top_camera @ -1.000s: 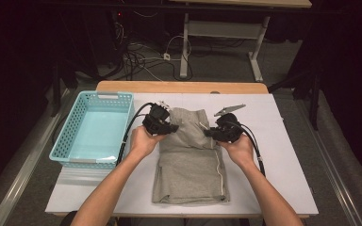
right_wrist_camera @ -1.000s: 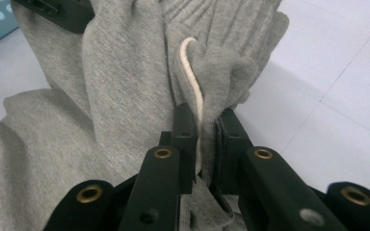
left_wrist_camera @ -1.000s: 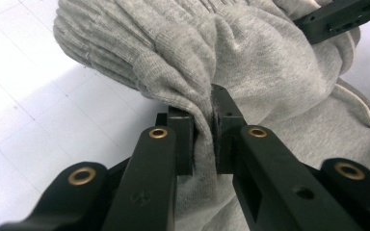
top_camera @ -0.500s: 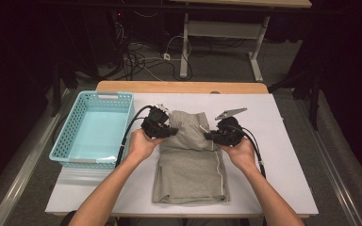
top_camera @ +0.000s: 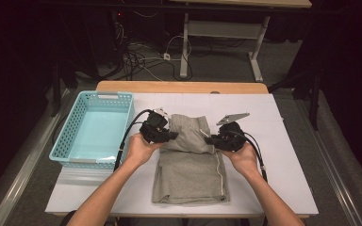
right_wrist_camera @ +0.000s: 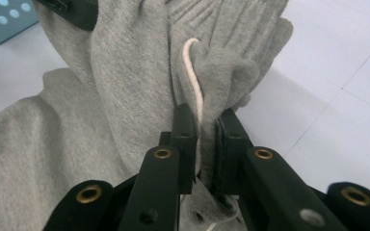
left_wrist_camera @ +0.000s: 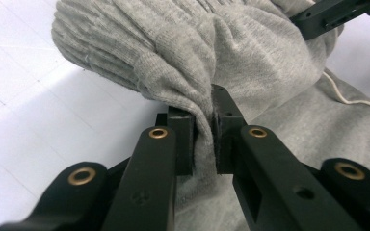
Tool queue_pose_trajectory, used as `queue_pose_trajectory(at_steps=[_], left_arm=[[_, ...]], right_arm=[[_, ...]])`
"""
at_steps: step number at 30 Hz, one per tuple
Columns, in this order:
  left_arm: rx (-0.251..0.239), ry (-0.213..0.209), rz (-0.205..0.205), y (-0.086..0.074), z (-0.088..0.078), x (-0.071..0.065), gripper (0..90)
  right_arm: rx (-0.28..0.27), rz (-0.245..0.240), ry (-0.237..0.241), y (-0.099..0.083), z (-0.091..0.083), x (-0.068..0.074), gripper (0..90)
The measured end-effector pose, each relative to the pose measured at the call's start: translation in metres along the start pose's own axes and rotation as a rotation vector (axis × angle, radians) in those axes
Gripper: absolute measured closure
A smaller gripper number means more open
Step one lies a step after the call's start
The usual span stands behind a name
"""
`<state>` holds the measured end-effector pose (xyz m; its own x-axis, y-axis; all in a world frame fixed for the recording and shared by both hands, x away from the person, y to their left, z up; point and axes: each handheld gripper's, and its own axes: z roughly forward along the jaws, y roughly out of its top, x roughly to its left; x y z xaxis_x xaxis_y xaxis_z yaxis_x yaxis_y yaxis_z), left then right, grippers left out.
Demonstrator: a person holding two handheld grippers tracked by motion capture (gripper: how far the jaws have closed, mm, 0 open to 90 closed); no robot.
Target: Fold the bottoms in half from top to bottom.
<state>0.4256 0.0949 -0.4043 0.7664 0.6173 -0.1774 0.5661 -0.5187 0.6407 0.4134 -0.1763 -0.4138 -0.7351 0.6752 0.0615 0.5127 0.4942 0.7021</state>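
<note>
A grey sweat garment [top_camera: 188,169] with a white drawstring [right_wrist_camera: 195,77] lies in the middle of the white table, its far end lifted and folded toward the person. My left gripper [top_camera: 172,136] pinches the left side of that raised fold; in the left gripper view the grey garment [left_wrist_camera: 250,72] is bunched between the shut jaws of the left gripper [left_wrist_camera: 203,130]. On the fold's right side my right gripper [top_camera: 209,140] holds it too. In the right gripper view, that right gripper [right_wrist_camera: 203,139] is shut on the grey garment [right_wrist_camera: 125,82] and its drawstring.
A turquoise plastic basket [top_camera: 69,135] stands at the table's left, close to my left hand. The white table [top_camera: 283,155] has bare surface to the right of the garment. Beyond its wooden far edge [top_camera: 179,86] lie cables and desk legs on the floor.
Both grippers have moved toward the person, carrying the garment's far end over its lower part. The fold now covers more of the garment.
</note>
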Motion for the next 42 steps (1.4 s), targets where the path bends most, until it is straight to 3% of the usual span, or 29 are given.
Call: queue_pose_trajectory(at_steps=[14,32,42], left_arm=[[-0.005,-0.011,0.039,-0.017,-0.003,-0.015,80.6],[-0.010,-0.049,0.038,-0.039,-0.001,-0.026,80.6],[0.012,-0.029,0.066,-0.050,0.003,-0.035,80.4]], right_arm=[[-0.008,-0.028,0.018,-0.017,-0.008,0.013,81.7],[-0.007,-0.043,0.033,-0.037,-0.010,0.024,81.3],[0.003,-0.045,0.042,-0.049,-0.009,0.030,80.5]])
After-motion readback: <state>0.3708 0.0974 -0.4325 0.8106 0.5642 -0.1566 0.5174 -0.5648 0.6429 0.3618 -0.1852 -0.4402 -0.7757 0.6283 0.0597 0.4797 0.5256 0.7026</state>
